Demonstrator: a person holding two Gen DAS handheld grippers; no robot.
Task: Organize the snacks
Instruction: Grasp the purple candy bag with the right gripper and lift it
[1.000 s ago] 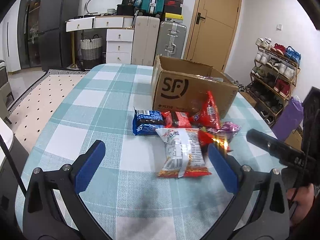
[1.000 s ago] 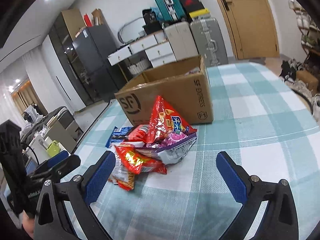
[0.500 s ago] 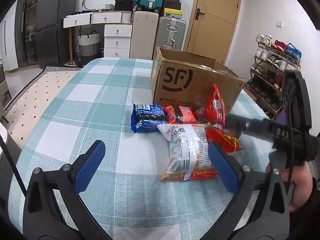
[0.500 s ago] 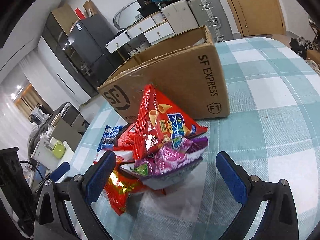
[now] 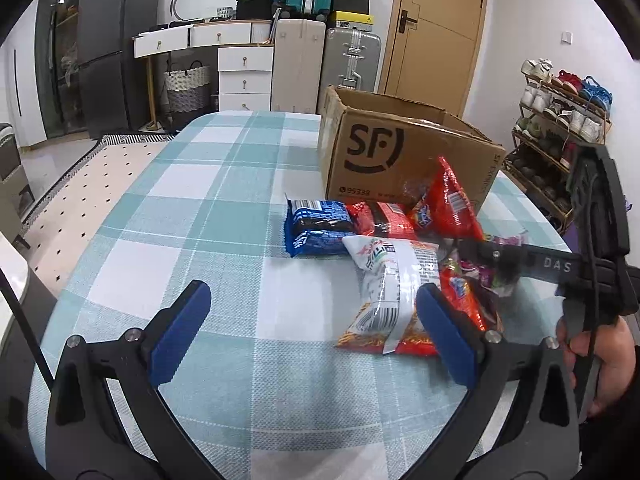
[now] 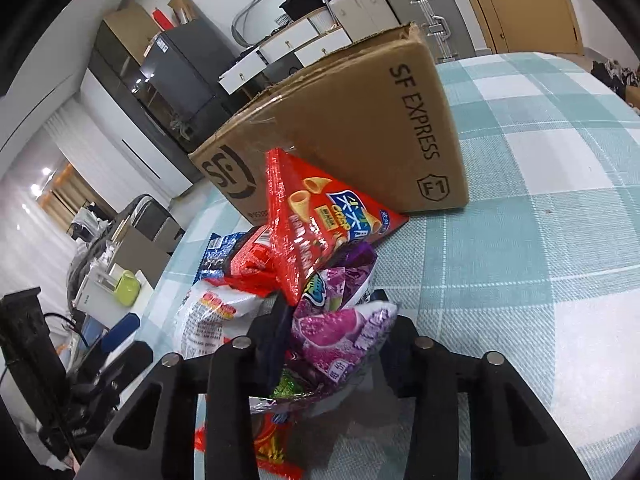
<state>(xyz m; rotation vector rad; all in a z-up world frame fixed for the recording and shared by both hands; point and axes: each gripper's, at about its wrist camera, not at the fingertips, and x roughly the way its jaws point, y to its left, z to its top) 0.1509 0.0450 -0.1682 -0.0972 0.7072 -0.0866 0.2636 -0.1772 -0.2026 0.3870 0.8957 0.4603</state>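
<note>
Between the right gripper's (image 6: 332,344) jaws, a purple snack bag (image 6: 340,332) sits pinched after the jaws have just been closing on it, its crinkled foil bulging above them. Just ahead of that gripper a red cone-chip bag (image 6: 316,216) leans against the cardboard box (image 6: 360,120), which stands open-topped beyond the heap on the checked tablecloth (image 6: 540,240). Left of the purple bag lie a white packet (image 6: 208,320), a small red packet (image 6: 250,260) and a blue packet (image 6: 216,252). The left gripper (image 5: 312,328) hangs with its blue pads (image 5: 180,332) spread wide and nothing between them, low over the cloth, the white packet lying ahead near its right pad. A hand (image 5: 604,364) at that view's right edge holds the right gripper's handle
</note>
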